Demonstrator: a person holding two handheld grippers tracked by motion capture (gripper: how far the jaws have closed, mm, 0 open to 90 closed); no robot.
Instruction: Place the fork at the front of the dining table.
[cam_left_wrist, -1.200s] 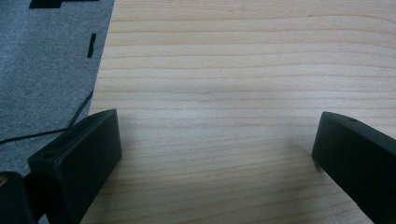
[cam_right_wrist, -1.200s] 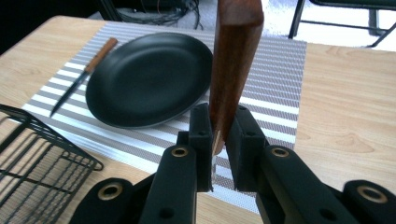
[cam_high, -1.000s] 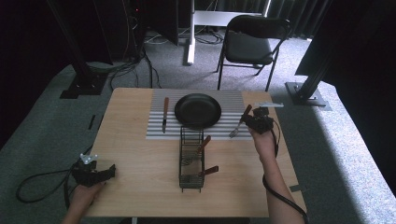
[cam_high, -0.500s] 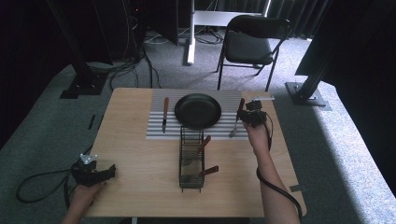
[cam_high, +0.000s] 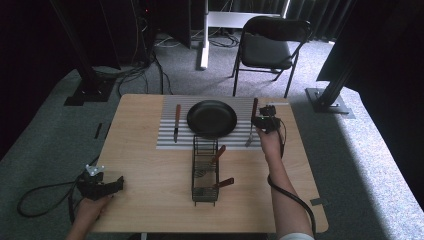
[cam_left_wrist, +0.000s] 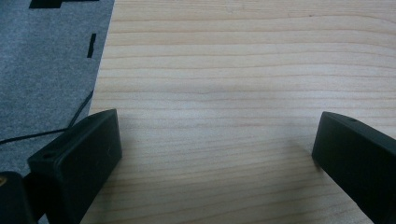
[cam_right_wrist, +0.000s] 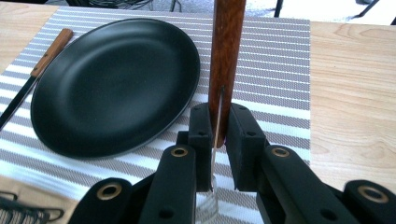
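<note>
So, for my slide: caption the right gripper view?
Right tool shut on wooden-handled fork beside black plate.

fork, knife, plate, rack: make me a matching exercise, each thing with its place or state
Column one:
1. fork
2. knife
3. plate
4. rack

Column two:
a. lies on the mat, left of the plate
b. stands on bare table, nearer the person than the mat
c. clamped in the right gripper
d. sits in the middle of the mat

Pairs: 1-c, 2-a, 3-d, 4-b
</note>
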